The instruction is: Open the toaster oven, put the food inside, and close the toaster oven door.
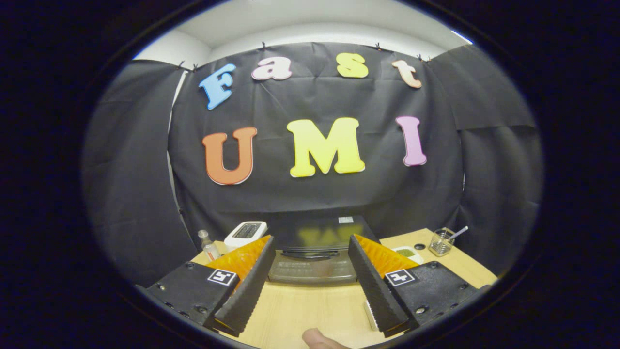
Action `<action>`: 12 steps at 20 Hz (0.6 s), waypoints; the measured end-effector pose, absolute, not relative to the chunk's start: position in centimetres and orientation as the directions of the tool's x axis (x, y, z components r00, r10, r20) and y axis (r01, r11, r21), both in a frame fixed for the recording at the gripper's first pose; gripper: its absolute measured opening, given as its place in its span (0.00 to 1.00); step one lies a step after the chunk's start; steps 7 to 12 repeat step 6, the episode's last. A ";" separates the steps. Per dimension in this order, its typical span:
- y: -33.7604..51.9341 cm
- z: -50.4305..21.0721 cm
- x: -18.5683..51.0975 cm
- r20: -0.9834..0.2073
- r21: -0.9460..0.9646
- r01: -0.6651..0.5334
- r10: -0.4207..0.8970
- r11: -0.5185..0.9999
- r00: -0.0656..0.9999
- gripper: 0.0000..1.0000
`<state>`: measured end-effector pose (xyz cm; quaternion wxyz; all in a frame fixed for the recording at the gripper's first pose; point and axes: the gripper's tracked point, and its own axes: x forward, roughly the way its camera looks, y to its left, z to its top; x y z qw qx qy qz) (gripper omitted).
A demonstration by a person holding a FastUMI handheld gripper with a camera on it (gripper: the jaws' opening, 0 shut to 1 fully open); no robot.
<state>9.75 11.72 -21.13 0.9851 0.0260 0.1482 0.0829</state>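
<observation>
A black toaster oven stands on the wooden table, just beyond my fingertips and centred between them. Its glass door faces me with the dark handle along its top edge, and it looks closed. A small white dish with green food sits right of the oven, partly hidden behind my right finger. My gripper is open and wide, with nothing between its fingers, held above the table short of the door.
A white toaster and a small clear bottle stand left of the oven. A glass cup with a spoon is at the far right of the table. A person's fingertip shows near me.
</observation>
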 end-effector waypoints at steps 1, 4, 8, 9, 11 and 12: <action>11.4 -19.8 8.9 -0.263 0.073 -0.152 0.166 0.986 0.950 0.97; 9.6 -15.9 6.0 -0.206 0.050 -0.117 0.125 0.992 0.971 0.97; 9.2 -13.9 4.4 -0.180 0.043 -0.113 0.119 0.993 0.976 0.97; 9.2 -13.9 4.4 -0.180 0.043 -0.113 0.119 0.993 0.976 0.97; 9.2 -13.9 4.4 -0.180 0.043 -0.113 0.119 0.993 0.976 0.97; 9.2 -13.9 4.4 -0.180 0.043 -0.113 0.119 0.993 0.976 0.97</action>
